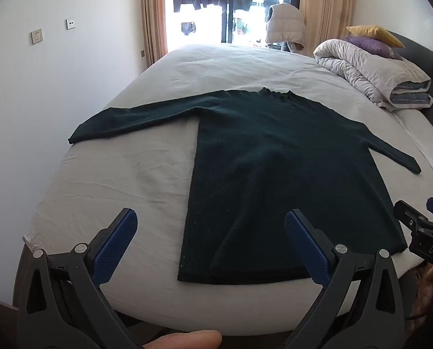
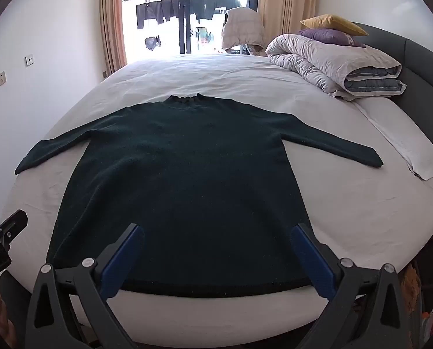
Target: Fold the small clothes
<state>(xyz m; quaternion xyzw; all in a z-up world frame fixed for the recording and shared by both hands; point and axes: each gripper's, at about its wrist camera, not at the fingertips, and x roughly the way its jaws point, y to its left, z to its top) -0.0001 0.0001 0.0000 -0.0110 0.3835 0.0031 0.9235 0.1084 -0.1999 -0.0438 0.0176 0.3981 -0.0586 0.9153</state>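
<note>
A dark green long-sleeved sweater [image 1: 274, 174] lies flat on the white bed sheet [image 1: 123, 180], sleeves spread to both sides, collar at the far end and hem near the front edge. It also shows in the right wrist view [image 2: 193, 189]. My left gripper [image 1: 210, 218] is open and empty, hovering above the hem's left corner. My right gripper [image 2: 216, 232] is open and empty above the middle of the hem. The right gripper's tip also shows at the right edge of the left wrist view [image 1: 420, 218].
A rolled grey duvet [image 2: 332, 64] with purple and yellow pillows [image 2: 332, 26] lies at the bed's far right by the dark headboard [image 2: 420, 67]. A folded white cloth [image 2: 414, 148] lies beside the right sleeve. A wall [image 1: 42, 87] runs along the left side.
</note>
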